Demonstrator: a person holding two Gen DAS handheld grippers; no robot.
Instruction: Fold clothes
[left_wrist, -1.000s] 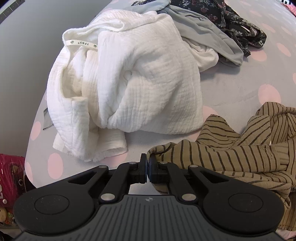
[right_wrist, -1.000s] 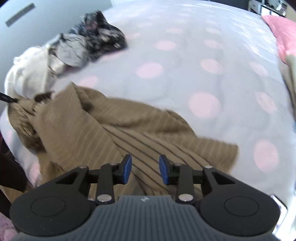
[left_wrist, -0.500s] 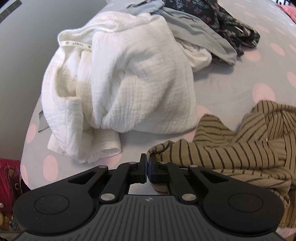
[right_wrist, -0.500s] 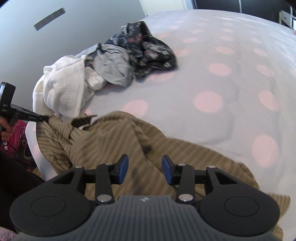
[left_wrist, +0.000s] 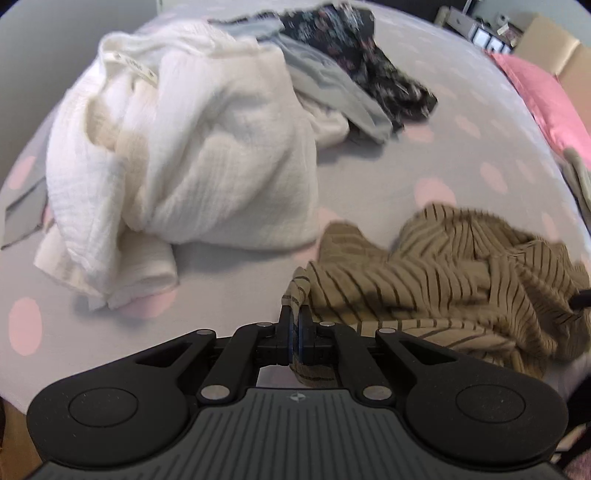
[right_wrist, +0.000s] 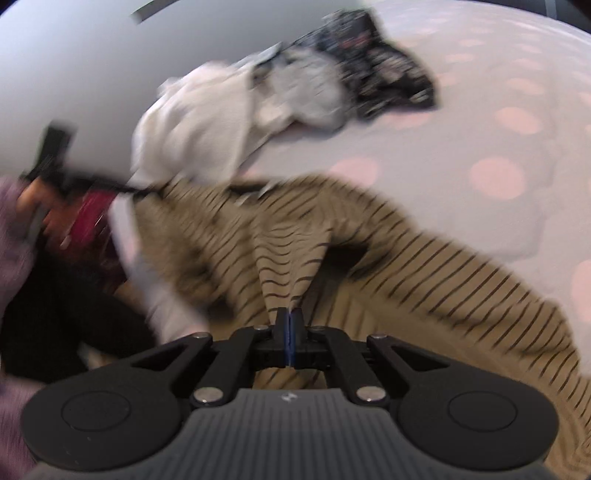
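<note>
A tan garment with dark stripes (left_wrist: 443, 280) lies crumpled on the grey bedsheet with pink dots (left_wrist: 369, 184). My left gripper (left_wrist: 294, 314) is shut on a corner of it at its left end. In the right wrist view the same striped garment (right_wrist: 369, 251) stretches across the bed, and my right gripper (right_wrist: 290, 317) is shut on a raised fold of it. The left gripper (right_wrist: 140, 192) shows there at the garment's far left end, held by a person's hand (right_wrist: 33, 199). That view is blurred by motion.
A white crinkled garment (left_wrist: 184, 147) is heaped left of the striped one. Behind it lie a grey garment (left_wrist: 332, 92) and a dark floral one (left_wrist: 362, 59). A pink pillow (left_wrist: 543, 96) sits at the far right. The bed edge runs close on the left.
My right gripper went from open above the striped garment to shut on a fold of it. The left gripper stayed shut on the corner and swung, bringing more of the bed into view.
</note>
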